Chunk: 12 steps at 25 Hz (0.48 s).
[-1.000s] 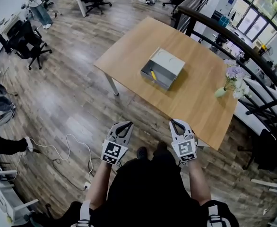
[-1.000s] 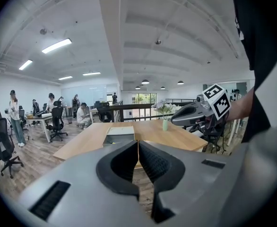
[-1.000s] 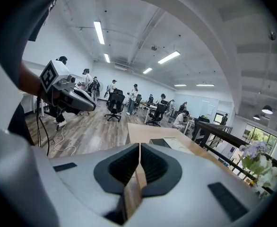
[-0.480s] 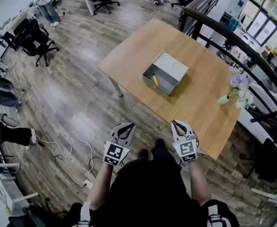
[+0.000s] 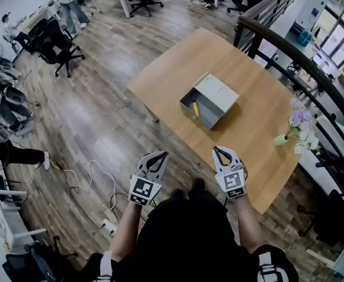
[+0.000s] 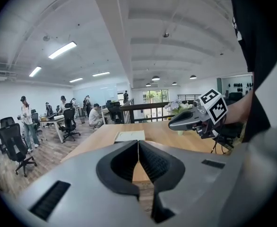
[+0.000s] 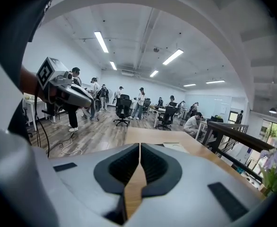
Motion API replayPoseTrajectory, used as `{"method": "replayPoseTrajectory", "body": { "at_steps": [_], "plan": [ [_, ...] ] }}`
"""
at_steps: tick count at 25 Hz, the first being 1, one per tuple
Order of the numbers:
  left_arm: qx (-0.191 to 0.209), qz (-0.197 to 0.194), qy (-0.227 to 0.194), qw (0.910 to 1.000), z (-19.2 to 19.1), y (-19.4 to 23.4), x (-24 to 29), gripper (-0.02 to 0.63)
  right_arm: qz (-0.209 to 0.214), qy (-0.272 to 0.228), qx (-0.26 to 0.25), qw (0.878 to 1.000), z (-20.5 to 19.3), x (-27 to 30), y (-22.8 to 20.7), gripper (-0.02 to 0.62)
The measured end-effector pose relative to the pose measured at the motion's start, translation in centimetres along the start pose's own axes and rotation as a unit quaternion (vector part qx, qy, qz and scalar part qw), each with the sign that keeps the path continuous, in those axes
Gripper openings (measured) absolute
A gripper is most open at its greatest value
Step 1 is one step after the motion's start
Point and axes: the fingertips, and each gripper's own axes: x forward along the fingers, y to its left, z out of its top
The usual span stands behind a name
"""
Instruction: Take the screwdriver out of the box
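We edge nearer the table (image 5: 178,63), left gripper (image 5: 160,155) and right gripper (image 5: 218,151) both closed and empty, the screwdriver (image 5: 195,106) untouched in the far box (image 5: 210,98).

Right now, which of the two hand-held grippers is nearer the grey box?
The right hand-held gripper, shut and empty: it shows against the near edge of the table, closer to the box. The left hand-held gripper, also shut, shows over the floor.
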Motion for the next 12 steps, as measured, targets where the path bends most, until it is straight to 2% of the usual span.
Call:
{"method": "replayPoseTrajectory", "body": {
  "at_steps": [12],
  "plan": [
    [-0.011, 0.032, 0.011, 0.9994, 0.7, -0.4, 3.0, 0.025, 0.042, -0.003, -0.020, 0.999, -0.8, 2.0, -3.2, 0.028]
  ]
}}
